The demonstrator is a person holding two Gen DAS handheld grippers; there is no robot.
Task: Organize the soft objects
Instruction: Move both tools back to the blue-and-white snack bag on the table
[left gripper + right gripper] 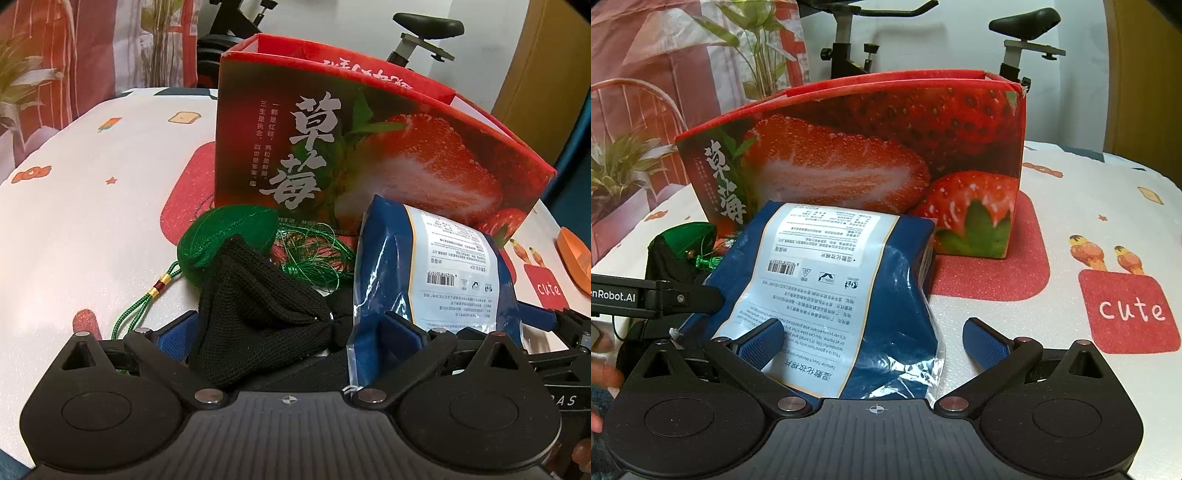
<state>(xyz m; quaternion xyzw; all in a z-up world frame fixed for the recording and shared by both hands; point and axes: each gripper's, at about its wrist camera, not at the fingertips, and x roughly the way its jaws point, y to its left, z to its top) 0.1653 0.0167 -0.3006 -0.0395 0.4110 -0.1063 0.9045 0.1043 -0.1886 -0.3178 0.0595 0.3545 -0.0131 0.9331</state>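
A black knitted pouch (258, 317) lies between the wide-apart fingers of my left gripper (288, 328), which is open. Behind it rests a green pouch (221, 236) with a green tassel and cord. A blue packet (436, 273) with a white label leans against the right finger. In the right wrist view the same blue packet (831, 280) lies between the spread fingers of my right gripper (873, 341), also open. The open-topped strawberry box (369, 147) stands just behind everything, and it is also seen as the strawberry box (868, 147) from the right.
A white patterned tablecloth (1089, 206) covers the table. An orange object (576, 258) lies at the far right edge. An exercise bike (1023, 22) and a plant (757, 37) stand beyond the table. A person's hand (602, 369) shows at the left.
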